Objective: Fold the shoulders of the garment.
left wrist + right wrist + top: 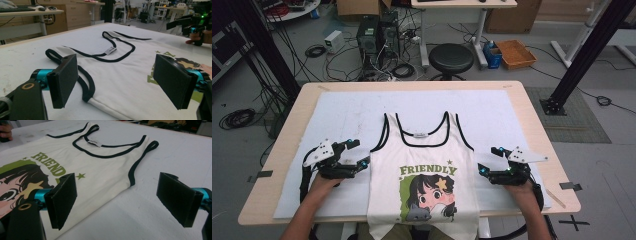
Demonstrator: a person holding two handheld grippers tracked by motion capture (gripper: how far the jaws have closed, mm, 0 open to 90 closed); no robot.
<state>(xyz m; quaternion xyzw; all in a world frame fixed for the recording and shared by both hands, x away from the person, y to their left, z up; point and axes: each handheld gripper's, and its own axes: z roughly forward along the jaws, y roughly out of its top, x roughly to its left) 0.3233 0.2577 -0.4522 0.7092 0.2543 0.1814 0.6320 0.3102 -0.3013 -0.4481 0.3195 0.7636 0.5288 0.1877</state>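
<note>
A cream tank top (424, 165) with black trim and a green "FRIENDLY" cartoon print lies flat on the white mat (352, 115), straps toward the far side and hem hanging over the near table edge. My left gripper (358, 154) sits just left of the shirt's left armhole, jaws open and empty; in the left gripper view (117, 80) the armhole edge of the tank top (125, 82) lies between the pads. My right gripper (488, 159) stands open beside the shirt's right edge; in the right gripper view (120, 200) the tank top (100, 170) side seam runs between the jaws.
The wooden table (532, 125) carries the mat with bare room on both sides of the shirt. Behind the table stand a black stool (451, 57), computer towers (377, 32) with cables, and an orange crate (515, 53). Black frame posts (584, 52) flank the table.
</note>
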